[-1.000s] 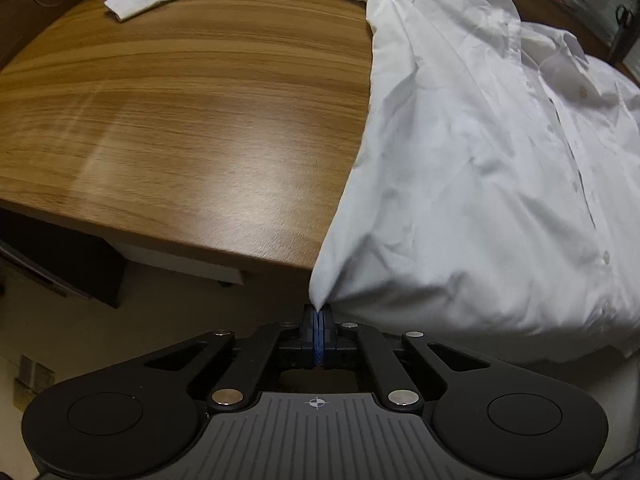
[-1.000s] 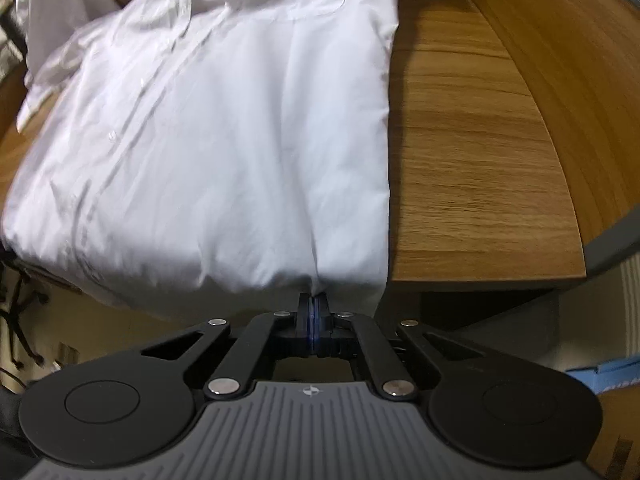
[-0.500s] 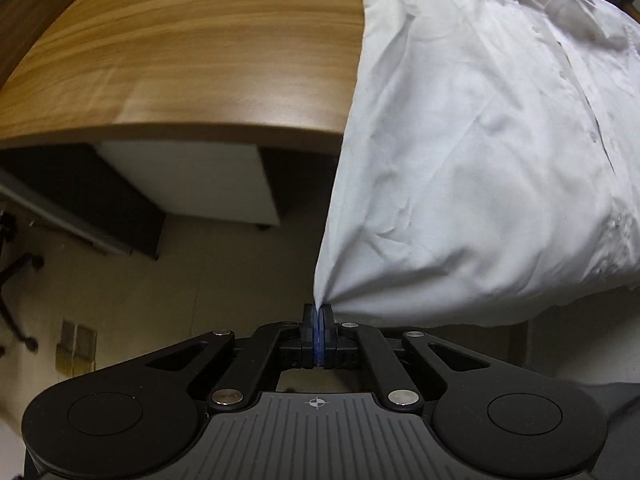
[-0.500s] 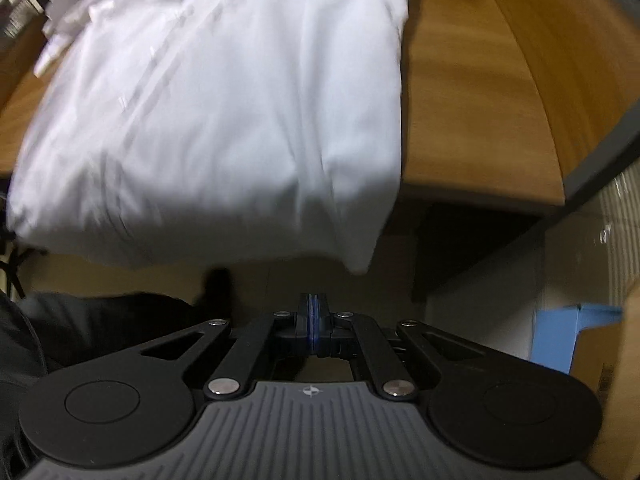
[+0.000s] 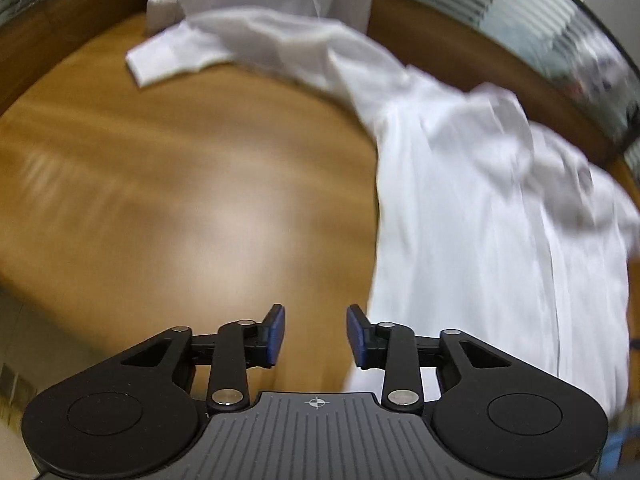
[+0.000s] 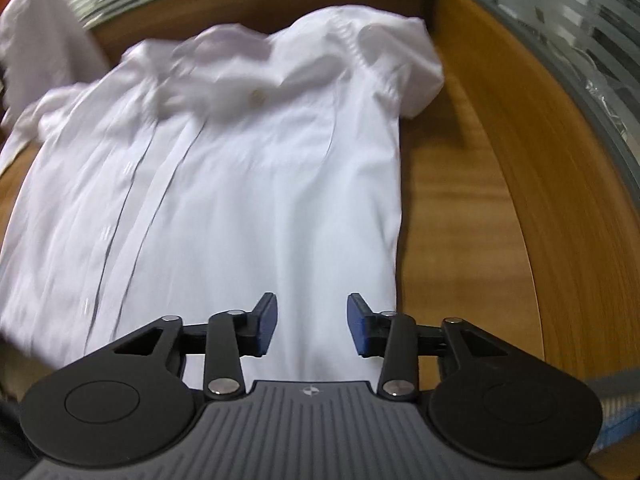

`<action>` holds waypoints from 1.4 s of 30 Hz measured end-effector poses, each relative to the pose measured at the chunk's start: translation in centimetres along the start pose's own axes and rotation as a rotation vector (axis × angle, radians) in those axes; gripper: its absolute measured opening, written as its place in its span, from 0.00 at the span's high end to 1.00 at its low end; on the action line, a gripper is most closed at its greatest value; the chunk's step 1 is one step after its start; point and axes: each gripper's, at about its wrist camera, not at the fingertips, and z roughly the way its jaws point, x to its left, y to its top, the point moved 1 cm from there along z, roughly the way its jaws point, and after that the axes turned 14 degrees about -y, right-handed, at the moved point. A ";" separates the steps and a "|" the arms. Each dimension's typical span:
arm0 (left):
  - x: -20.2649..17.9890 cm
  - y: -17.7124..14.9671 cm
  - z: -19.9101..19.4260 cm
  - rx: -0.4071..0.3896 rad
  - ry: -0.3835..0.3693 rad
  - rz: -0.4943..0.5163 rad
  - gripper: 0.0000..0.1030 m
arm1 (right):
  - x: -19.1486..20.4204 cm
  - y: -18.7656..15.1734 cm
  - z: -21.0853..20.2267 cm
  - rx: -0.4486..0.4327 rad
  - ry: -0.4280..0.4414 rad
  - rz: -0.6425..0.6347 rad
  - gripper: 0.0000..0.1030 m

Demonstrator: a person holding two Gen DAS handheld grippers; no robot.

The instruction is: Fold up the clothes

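White shirt (image 6: 248,184) flat on table (image 6: 472,208), collar far, hem near; both grippers (image 5: 316,334) (image 6: 312,324) opening, empty.

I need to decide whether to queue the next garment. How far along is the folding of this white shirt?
Barely started. Done: the white shirt lies front up on the wooden table, body smoothed out. In hand: nothing; the left gripper and right gripper are opening with no cloth between the jaws. Left: one sleeve sprawls to the side, the shoulder is bunched, and no fold shows.
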 end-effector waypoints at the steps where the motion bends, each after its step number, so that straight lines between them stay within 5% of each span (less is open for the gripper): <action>1: 0.1 1.0 0.8 -0.015 -0.011 -0.008 0.59 | 0.1 0.9 0.6 -0.002 -0.013 0.021 0.53; 12: 0.8 12.7 10.6 -0.106 -0.092 -0.101 0.34 | -0.7 8.0 5.0 -0.033 -0.162 0.153 0.26; 20: 0.5 16.5 16.4 -0.153 -0.066 -0.267 0.40 | -2.1 11.6 10.5 0.049 -0.140 0.148 0.26; 23: 0.1 17.1 17.1 -0.182 -0.093 -0.280 0.63 | -1.9 12.4 12.1 0.087 -0.085 0.163 0.47; 24: 0.0 17.3 17.3 -0.187 -0.098 -0.278 0.70 | -1.7 12.6 12.5 0.097 -0.070 0.164 0.62; 26: 0.0 17.6 17.5 -0.183 -0.073 -0.253 0.94 | -1.0 12.8 13.0 0.109 -0.047 0.155 0.72; 28: -0.1 17.9 17.6 -0.179 -0.048 -0.228 0.96 | 0.1 12.8 13.0 0.118 -0.023 0.142 0.90; 36: 4.6 21.3 14.5 -0.234 0.044 -0.178 0.96 | 5.8 11.1 11.1 0.127 0.060 0.186 0.94; 42: 7.8 22.5 12.9 -0.153 0.081 -0.046 0.88 | 12.1 10.0 10.1 0.102 0.018 0.099 0.93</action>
